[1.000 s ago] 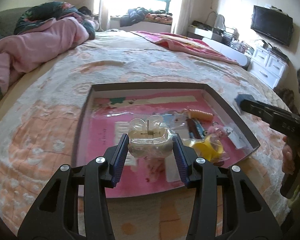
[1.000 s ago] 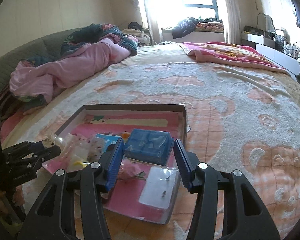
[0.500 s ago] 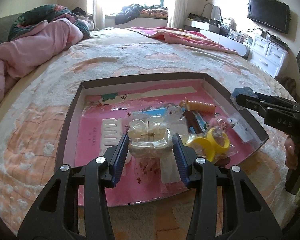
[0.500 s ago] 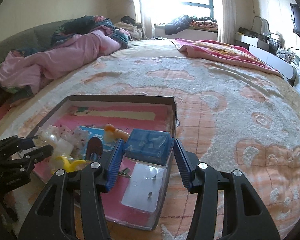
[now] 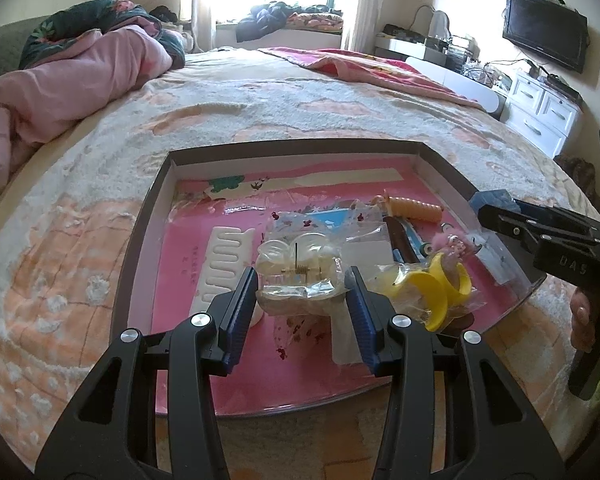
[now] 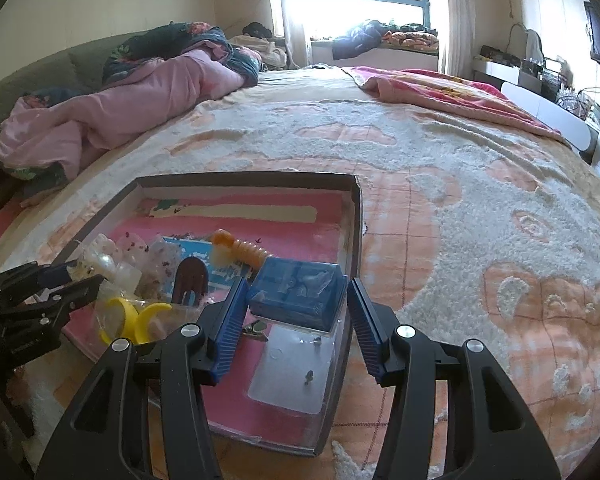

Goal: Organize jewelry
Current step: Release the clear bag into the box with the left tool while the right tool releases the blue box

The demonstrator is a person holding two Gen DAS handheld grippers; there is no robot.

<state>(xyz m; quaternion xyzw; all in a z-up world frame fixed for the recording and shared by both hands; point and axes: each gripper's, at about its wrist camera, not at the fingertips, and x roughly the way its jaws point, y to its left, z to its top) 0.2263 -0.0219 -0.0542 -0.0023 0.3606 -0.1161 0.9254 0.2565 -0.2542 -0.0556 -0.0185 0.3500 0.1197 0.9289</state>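
A shallow pink-lined box (image 5: 144, 236) lies on the bed and holds several jewelry pieces. My left gripper (image 5: 303, 292) is shut on a clear hair clip in a plastic bag (image 5: 298, 272), just above the box floor. My right gripper (image 6: 294, 308) is shut on a translucent blue case (image 6: 296, 292) over the box's right edge (image 6: 356, 224); it also shows in the left wrist view (image 5: 490, 200). Yellow bangles (image 5: 440, 284), an orange spiral clip (image 5: 414, 210), a white comb (image 5: 224, 264) and a brown clip (image 6: 192, 280) lie in the box.
The bed has a fuzzy orange-and-cream blanket (image 6: 480, 200). A pink quilt (image 5: 60, 76) is piled at the left. A pink-red blanket (image 6: 440, 92) lies far right. White drawers (image 5: 540, 104) and a TV (image 5: 546, 28) stand beside the bed.
Both grippers have moved forward and down over the box with their loads. The box looks larger and nearer in both views.
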